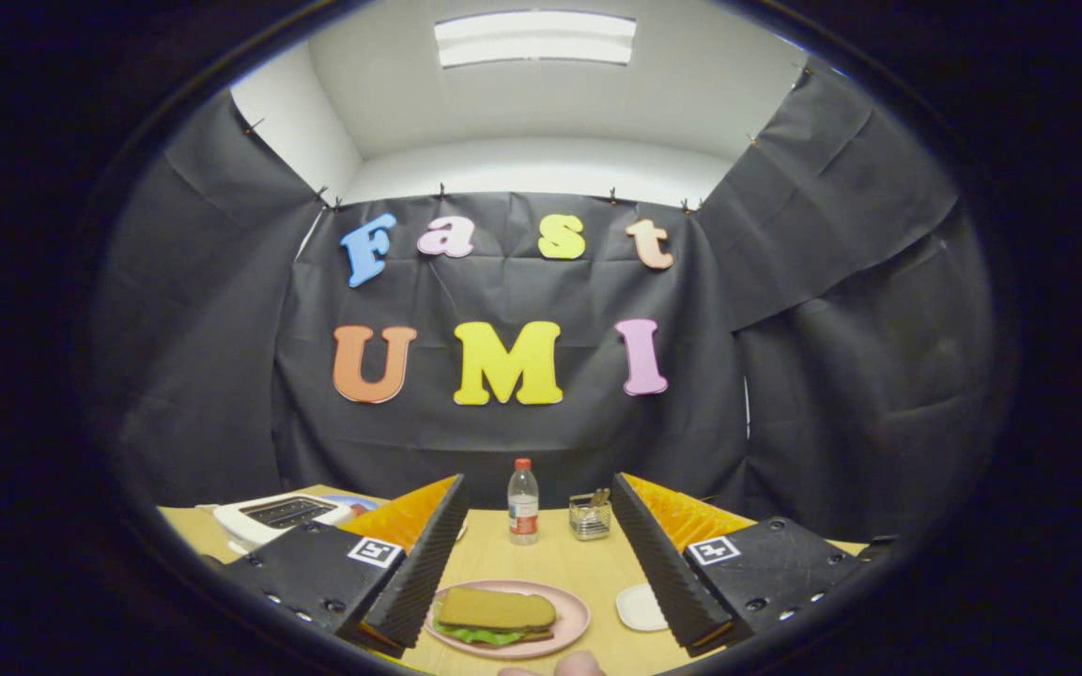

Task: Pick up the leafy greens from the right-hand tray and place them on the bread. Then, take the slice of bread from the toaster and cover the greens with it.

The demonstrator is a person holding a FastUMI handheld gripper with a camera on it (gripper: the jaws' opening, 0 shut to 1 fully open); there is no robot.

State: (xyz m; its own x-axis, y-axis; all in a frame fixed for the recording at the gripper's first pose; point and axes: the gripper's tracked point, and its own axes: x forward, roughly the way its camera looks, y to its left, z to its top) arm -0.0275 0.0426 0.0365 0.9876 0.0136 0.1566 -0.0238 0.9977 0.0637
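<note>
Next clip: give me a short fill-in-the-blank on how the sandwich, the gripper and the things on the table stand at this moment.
1. The sandwich lies on a pink ____.
2. Green leaves stick out from under the top slice of ____.
3. The gripper is ____, holding nothing.
4. Beyond the plate, a bottle stands with a ____ cap.

Missing words: plate; bread; open; red

- A clear plastic bottle [523,502] with a red cap stood upright on the wooden table [550,563], near the far edge
- A small wire holder [590,515] sat just beside the bottle
- A small white dish [640,607] lay nearer on the table
- A ceiling light panel [535,38] glowed overhead
</note>
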